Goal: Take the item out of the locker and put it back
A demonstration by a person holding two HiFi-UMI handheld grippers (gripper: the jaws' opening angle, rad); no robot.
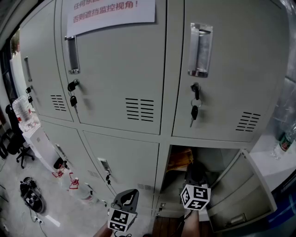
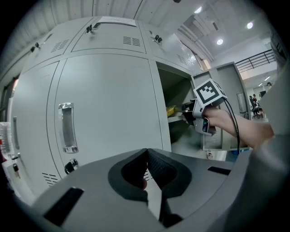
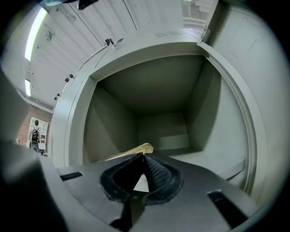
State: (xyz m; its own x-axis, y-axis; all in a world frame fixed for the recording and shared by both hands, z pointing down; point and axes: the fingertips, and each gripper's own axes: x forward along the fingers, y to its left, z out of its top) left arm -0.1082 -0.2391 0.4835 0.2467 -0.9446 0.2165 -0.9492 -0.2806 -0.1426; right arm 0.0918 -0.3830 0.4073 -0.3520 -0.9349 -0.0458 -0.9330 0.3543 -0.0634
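Note:
The lower right locker (image 1: 217, 155) stands open, its door (image 1: 240, 194) swung out to the right. A thin yellow packet (image 1: 180, 159) shows at the locker's mouth. My right gripper (image 1: 196, 172) reaches level into the opening and is shut on the packet's edge (image 3: 136, 151); beyond it I see the bare grey compartment (image 3: 158, 104). In the left gripper view, the right gripper (image 2: 186, 113) holds the yellow packet (image 2: 171, 110) just inside the opening. My left gripper (image 1: 131, 193) hangs in front of the closed lower middle door, jaws (image 2: 147, 156) shut with nothing between them.
Keys (image 1: 194, 111) hang from the upper right door's lock, and more from the upper middle door (image 1: 73, 99). A paper notice (image 1: 111, 11) is taped up top. A bottle (image 1: 284, 141) stands on a ledge at the right. A water jug (image 1: 23, 111) and chair (image 1: 14, 141) are at the left.

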